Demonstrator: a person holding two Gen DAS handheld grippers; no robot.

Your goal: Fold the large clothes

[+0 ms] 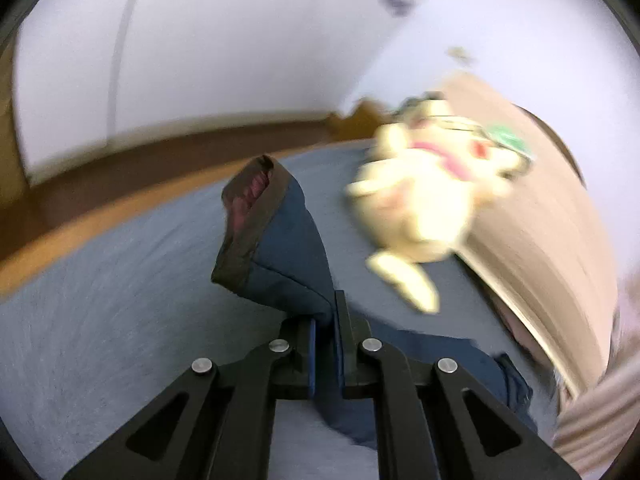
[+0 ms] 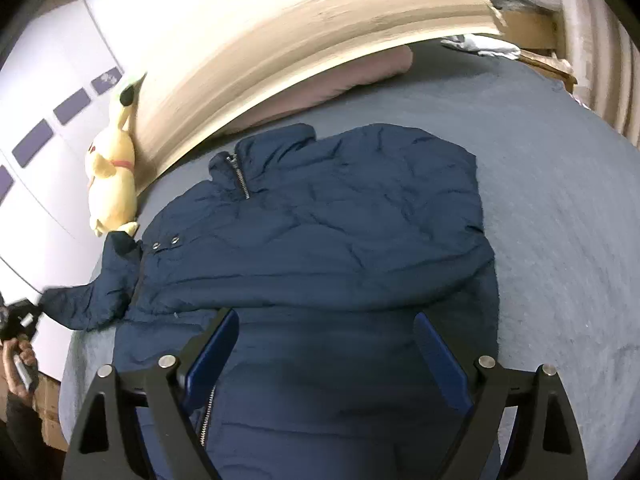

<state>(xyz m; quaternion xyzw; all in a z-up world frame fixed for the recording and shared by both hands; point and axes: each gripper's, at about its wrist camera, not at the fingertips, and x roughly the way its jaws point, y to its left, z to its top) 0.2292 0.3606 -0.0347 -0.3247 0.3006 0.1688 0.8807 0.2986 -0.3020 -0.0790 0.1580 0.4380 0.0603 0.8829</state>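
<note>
Left wrist view: my left tongs (image 1: 325, 322) are pinching the sleeve cuff (image 1: 256, 216) of the navy puffer jacket (image 1: 288, 256), jaws pressed together on the fabric, the cuff's dark band and reddish lining standing up ahead of the fingertips over the blue-grey bed cover (image 1: 120, 280). Beyond and to the right of the tongs lies a yellow plush toy (image 1: 420, 200), blurred, against a beige headboard (image 1: 540, 220).

Right wrist view gives me what the other camera cannot: the whole jacket (image 2: 320, 232) spread flat on the bed cover (image 2: 560, 220), collar and zip away from me, and my right tongs (image 2: 326, 344) hovering over its lower body with blue pads (image 2: 218, 344) spread wide, nothing between them. Far to their left the sleeve (image 2: 96, 288) is stretched off the bed's edge to the other tongs (image 2: 18, 316), held by a hand (image 2: 20, 364). The plush toy (image 2: 110, 176) rests ahead-left beside the headboard (image 2: 280, 40), a pinkish pillow (image 2: 340, 76) tucked under it.

No writing is legible on either view; the purple marks on the white wall (image 2: 48, 80) are too blurred to read.
</note>
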